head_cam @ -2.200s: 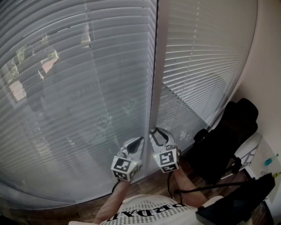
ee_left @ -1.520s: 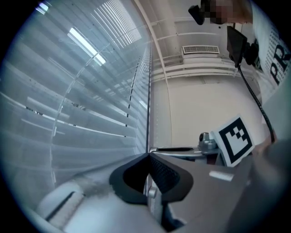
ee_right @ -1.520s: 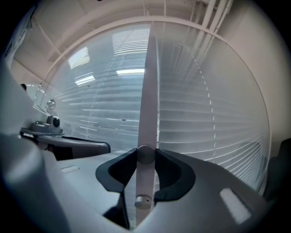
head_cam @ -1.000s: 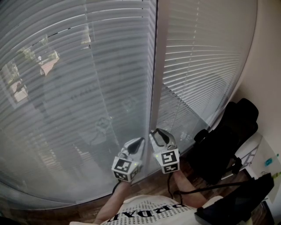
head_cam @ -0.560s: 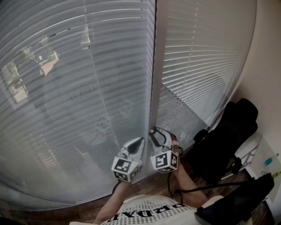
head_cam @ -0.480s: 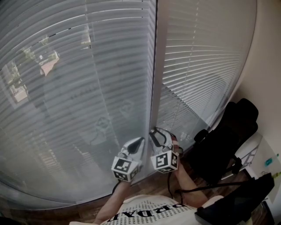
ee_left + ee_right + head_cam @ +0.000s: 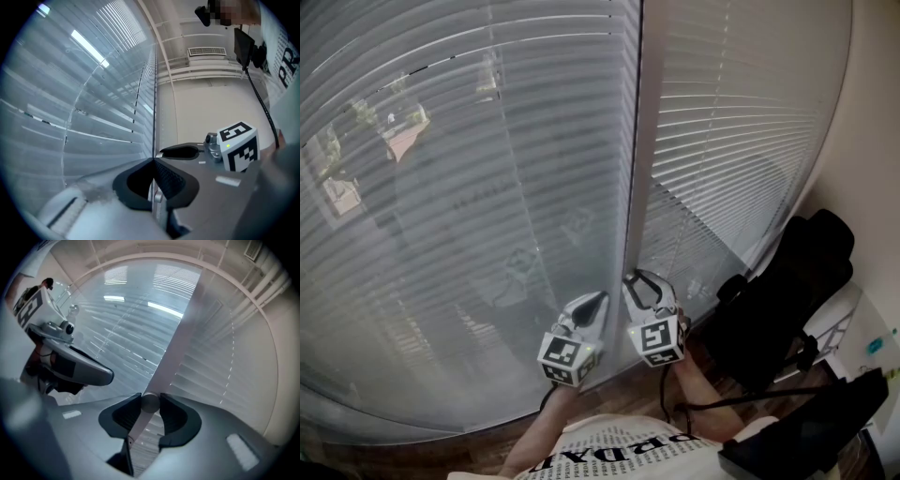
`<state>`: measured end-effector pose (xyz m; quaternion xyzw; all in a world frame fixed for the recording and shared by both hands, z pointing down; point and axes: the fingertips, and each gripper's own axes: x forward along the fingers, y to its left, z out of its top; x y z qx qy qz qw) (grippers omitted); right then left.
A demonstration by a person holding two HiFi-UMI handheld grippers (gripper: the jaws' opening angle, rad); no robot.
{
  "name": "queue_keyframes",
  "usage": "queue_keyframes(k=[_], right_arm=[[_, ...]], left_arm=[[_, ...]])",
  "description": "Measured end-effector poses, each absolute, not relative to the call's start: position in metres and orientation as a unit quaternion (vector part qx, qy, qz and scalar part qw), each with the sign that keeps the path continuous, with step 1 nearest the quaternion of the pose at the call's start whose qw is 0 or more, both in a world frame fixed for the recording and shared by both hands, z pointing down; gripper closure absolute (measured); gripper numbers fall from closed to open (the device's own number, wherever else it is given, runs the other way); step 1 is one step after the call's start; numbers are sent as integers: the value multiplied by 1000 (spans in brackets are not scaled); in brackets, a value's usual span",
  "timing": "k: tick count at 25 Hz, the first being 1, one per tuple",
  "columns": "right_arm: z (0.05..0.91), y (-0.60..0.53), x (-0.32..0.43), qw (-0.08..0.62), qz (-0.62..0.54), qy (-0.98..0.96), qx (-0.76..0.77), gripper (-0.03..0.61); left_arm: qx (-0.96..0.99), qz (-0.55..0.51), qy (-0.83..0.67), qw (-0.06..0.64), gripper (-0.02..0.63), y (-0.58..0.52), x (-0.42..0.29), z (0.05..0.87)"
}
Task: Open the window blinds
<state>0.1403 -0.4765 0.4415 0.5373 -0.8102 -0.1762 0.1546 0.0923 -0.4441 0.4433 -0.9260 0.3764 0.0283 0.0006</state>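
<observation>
Off in the right corner there's a black office chair, parked right up against a pale wall. Dark wood floor runs under it. A thin black cable stretches across in front of the chair, toward a flat black slab at the bottom right, no idea what that one is. At the far right edge sits something white with a little teal bit on it, too small to tell. A white shirt with black lettering fills the bottom edge. The left gripper view also catches a slatted air vent up on the ceiling.
</observation>
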Motion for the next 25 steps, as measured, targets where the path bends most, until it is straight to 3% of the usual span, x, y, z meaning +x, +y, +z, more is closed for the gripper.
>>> queue_keyframes(k=[13, 20, 25], right_arm=[[442, -480, 150, 15, -12, -837, 548, 445], [442, -480, 150, 19, -24, -835, 550, 445], [441, -476, 148, 62, -70, -831, 549, 443]], left_arm=[[-927, 28, 374, -2, 621, -443, 92, 446], [-929, 24, 370, -1, 621, -443, 94, 451], [-928, 27, 371, -2, 621, -442, 95, 445]])
